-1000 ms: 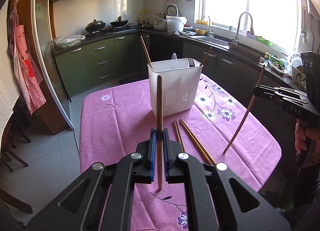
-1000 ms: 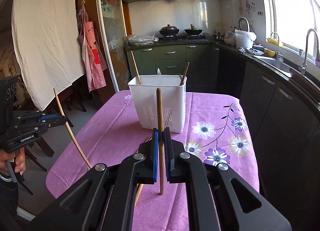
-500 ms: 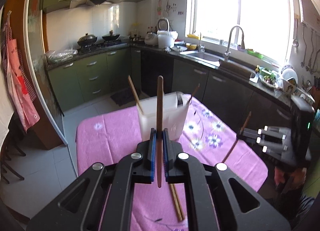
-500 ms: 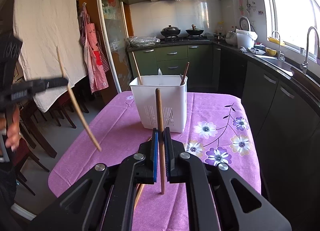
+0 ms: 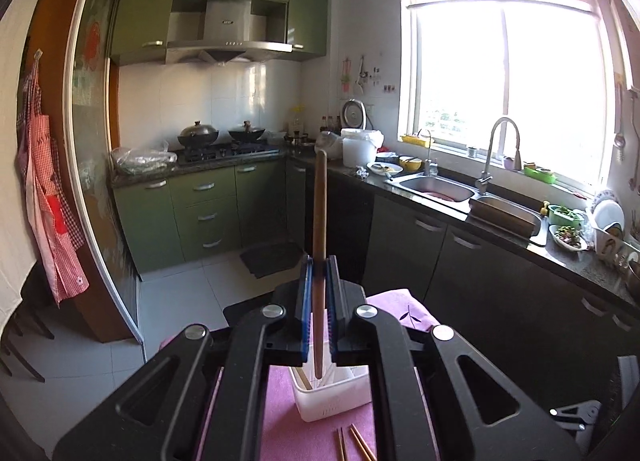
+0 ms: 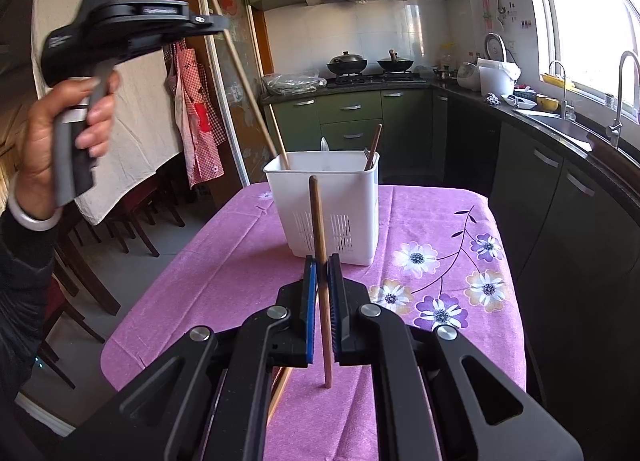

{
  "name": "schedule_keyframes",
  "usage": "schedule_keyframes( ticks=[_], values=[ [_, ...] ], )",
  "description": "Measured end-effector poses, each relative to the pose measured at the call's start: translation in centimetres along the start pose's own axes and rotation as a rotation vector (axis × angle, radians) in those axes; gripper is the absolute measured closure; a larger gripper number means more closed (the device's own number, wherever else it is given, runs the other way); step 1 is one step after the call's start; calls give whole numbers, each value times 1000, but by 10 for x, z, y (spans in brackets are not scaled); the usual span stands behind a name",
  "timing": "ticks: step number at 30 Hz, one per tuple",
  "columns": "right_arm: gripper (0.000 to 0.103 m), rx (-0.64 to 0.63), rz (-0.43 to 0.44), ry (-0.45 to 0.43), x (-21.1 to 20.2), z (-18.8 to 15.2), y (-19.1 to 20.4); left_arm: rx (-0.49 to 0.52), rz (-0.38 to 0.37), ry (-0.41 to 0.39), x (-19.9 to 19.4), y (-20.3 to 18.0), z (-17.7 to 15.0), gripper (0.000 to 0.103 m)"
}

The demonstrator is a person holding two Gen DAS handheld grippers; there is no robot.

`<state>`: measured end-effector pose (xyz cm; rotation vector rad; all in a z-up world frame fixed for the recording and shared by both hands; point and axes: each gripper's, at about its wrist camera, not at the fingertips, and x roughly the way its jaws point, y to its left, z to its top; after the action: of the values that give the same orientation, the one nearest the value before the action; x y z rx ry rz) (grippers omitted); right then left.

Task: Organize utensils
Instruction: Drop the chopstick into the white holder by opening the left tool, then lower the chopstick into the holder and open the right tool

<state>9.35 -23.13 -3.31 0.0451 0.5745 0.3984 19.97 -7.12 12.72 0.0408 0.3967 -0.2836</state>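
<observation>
My left gripper [image 5: 319, 265] is shut on a brown chopstick [image 5: 320, 213] held upright, its lower end hanging over the open top of the white utensil holder [image 5: 332, 397]. In the right wrist view that left gripper [image 6: 216, 23] is high at the left, its chopstick [image 6: 244, 81] slanting down toward the holder's [image 6: 332, 221] left corner. My right gripper [image 6: 322, 265] is shut on a second chopstick [image 6: 318, 229], near upright, short of the holder above the pink tablecloth [image 6: 240, 281]. The holder has a chopstick [image 6: 374, 145] at its right, one at its left and a white handle [image 6: 325, 143].
Loose chopsticks [image 5: 354, 443] lie on the cloth in front of the holder, partly under my right gripper's body. A person's hand [image 6: 60, 109] grips the left tool. Dark chairs [image 6: 132, 217] stand left of the table; the counter with a sink [image 6: 560, 121] runs along the right.
My left gripper has risen from near the tablecloth and swung in over the holder with its chopstick. The right gripper and its chopstick have stayed where they were.
</observation>
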Motion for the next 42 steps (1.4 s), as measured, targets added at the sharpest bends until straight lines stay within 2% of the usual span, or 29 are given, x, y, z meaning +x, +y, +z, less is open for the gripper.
schedule_keyframes(
  ticks=[5, 8, 12, 13, 17, 19, 23, 28, 31, 35, 42],
  values=[
    [96, 7, 3, 0, 0, 0, -4, -24, -1, 110, 51, 5, -18, 96],
    [96, 16, 3, 1, 0, 2, -7, -33, -3, 162, 67, 9, -32, 96],
    [96, 15, 16, -1, -1, 8, -6, -23, -8, 199, 75, 10, -46, 84],
    [96, 11, 13, -7, -1, 11, -5, -20, -8, 200, 73, 11, -48, 81],
    [96, 5, 30, -44, -10, 32, -1, -25, -15, 185, 54, 14, -58, 81],
    [96, -4, 34, -83, -15, 48, 2, -28, -18, 173, 39, 14, -65, 76],
    [96, -1, 51, -201, -27, 95, 4, 1, -15, 172, 10, 13, -87, 74],
    [96, 7, 30, -369, -34, 147, 9, 28, -6, 191, -19, 15, -121, 74],
    [96, 17, -8, -414, -25, 169, 7, 5, -13, 218, -26, 22, -134, 72],
    [96, 30, -52, -390, 10, 189, 0, -3, -15, 250, -28, 27, -147, 72],
    [96, 44, -92, -260, 75, 185, -14, -15, -37, 291, -22, 24, -160, 70]
  ],
)
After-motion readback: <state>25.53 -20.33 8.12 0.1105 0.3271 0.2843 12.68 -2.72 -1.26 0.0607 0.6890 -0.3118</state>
